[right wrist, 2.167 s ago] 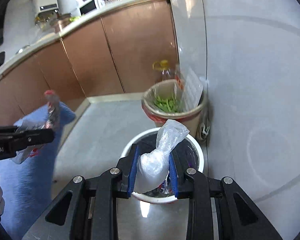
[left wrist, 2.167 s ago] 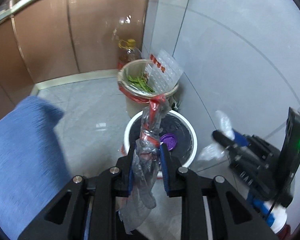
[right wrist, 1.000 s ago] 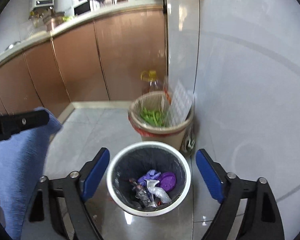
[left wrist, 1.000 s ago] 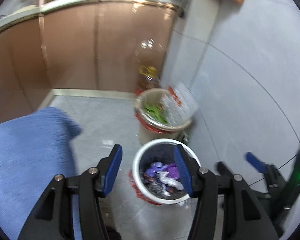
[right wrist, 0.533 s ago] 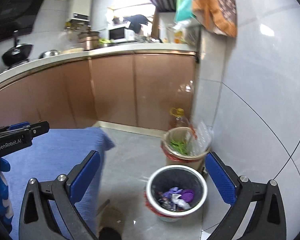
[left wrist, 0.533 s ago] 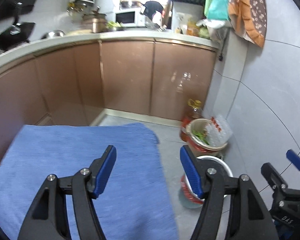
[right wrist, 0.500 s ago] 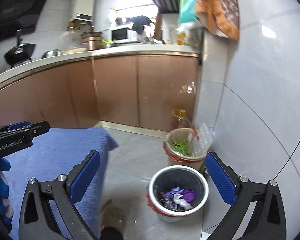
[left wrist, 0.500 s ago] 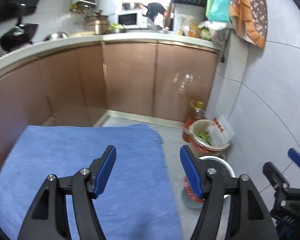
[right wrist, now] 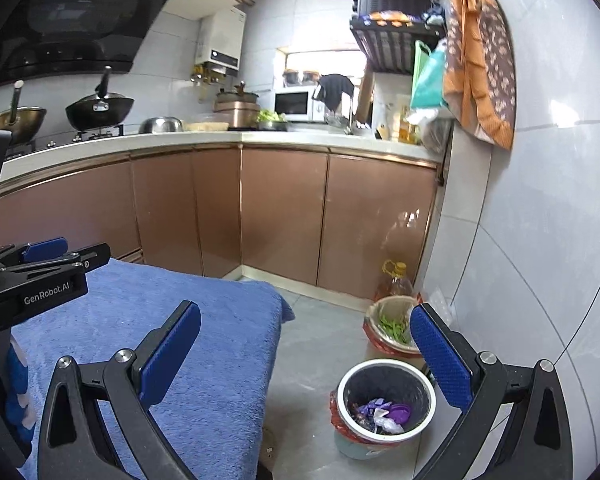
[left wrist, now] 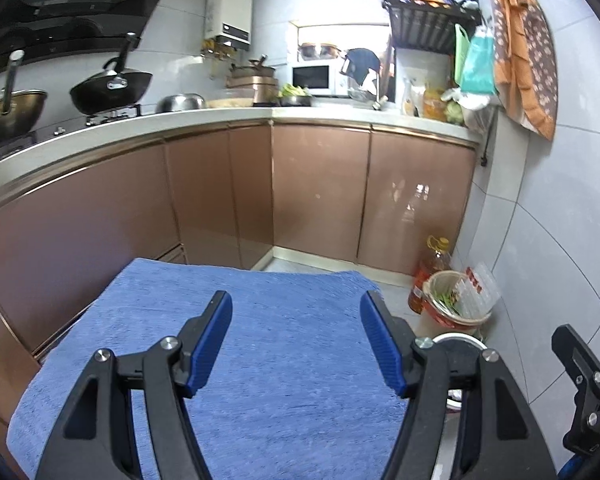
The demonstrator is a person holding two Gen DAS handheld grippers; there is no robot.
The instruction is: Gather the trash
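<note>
Trash lying in bin, lower right; blue cloth showing bare; left gripper and right gripper being held with fingers apart, empty.

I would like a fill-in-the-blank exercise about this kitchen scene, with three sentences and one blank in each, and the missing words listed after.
1. The white-rimmed round bin with a dark liner stands on the grey tiled ____.
2. The cloth spread over the table surface has the colour ____.
3. Between the blue pads of the right tool there is ____, because its jaws stand wide apart.

Missing words: floor; blue; nothing
</note>
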